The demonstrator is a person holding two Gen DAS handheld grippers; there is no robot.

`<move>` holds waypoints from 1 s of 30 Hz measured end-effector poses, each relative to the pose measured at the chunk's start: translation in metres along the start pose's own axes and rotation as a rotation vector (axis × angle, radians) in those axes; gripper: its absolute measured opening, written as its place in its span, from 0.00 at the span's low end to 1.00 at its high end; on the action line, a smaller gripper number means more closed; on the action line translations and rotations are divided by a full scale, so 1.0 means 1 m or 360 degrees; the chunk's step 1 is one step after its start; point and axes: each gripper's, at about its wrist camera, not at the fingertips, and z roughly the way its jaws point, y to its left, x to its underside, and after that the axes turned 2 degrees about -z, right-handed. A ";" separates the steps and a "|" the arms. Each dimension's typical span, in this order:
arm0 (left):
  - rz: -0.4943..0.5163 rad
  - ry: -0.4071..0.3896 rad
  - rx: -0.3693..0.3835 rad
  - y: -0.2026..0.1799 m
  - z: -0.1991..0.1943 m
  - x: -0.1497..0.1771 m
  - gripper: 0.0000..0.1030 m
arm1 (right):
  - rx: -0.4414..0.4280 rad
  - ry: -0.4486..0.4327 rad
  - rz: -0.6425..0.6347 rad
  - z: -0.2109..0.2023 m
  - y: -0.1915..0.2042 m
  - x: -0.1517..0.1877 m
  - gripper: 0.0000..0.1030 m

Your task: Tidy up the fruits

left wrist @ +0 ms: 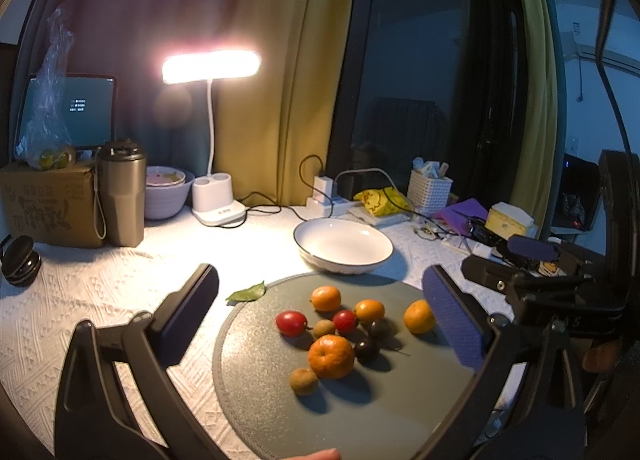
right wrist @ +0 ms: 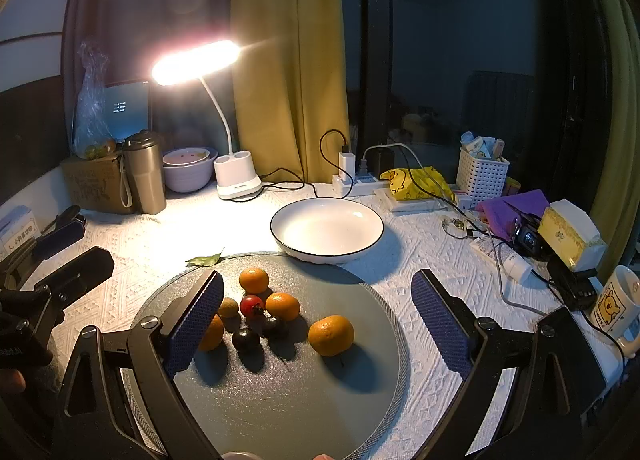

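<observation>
A round grey mat (left wrist: 280,412) (right wrist: 280,400) holds several fruits: small oranges such as one near the front (left wrist: 331,356) and one at the right (right wrist: 331,335), red tomatoes (left wrist: 291,323) (right wrist: 251,305), dark plums (left wrist: 367,348) (right wrist: 245,339) and brown longans (left wrist: 304,380) (right wrist: 228,307). An empty white bowl (left wrist: 344,246) (right wrist: 327,228) stands just behind the mat. My left gripper (left wrist: 320,316) is open above the mat and holds nothing. My right gripper (right wrist: 320,316) is open above the mat and holds nothing. The right gripper's left finger hides part of one orange.
A green leaf (left wrist: 247,293) (right wrist: 205,260) lies at the mat's back left edge. A lit desk lamp (left wrist: 212,67), steel tumbler (left wrist: 120,191), cardboard box (left wrist: 48,203), power strip with cables (right wrist: 352,179), white basket (right wrist: 482,175), tissue pack (right wrist: 570,238) and mug (right wrist: 618,306) surround the white cloth.
</observation>
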 end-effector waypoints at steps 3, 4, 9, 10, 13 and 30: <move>-0.0005 0.0001 0.0004 0.000 0.000 0.000 1.00 | 0.0000 0.0001 -0.0002 0.001 0.000 0.000 0.94; -0.0007 0.0003 0.0005 0.000 0.001 0.000 1.00 | 0.0000 0.0000 0.0000 0.000 0.000 0.000 0.94; -0.0005 0.0028 0.0006 0.000 0.000 0.004 1.00 | 0.0000 0.0008 0.0001 0.002 0.000 0.000 0.94; -0.0004 0.0035 0.0006 0.001 0.001 0.004 1.00 | 0.0002 0.0011 0.0002 0.002 0.000 0.000 0.94; -0.0017 0.0088 0.0010 0.002 0.009 0.009 1.00 | 0.0003 0.0020 0.0002 0.003 -0.004 0.003 0.94; 0.0047 0.0476 -0.0003 0.005 0.060 0.045 0.98 | -0.0067 0.0214 0.0082 0.058 -0.029 0.023 0.94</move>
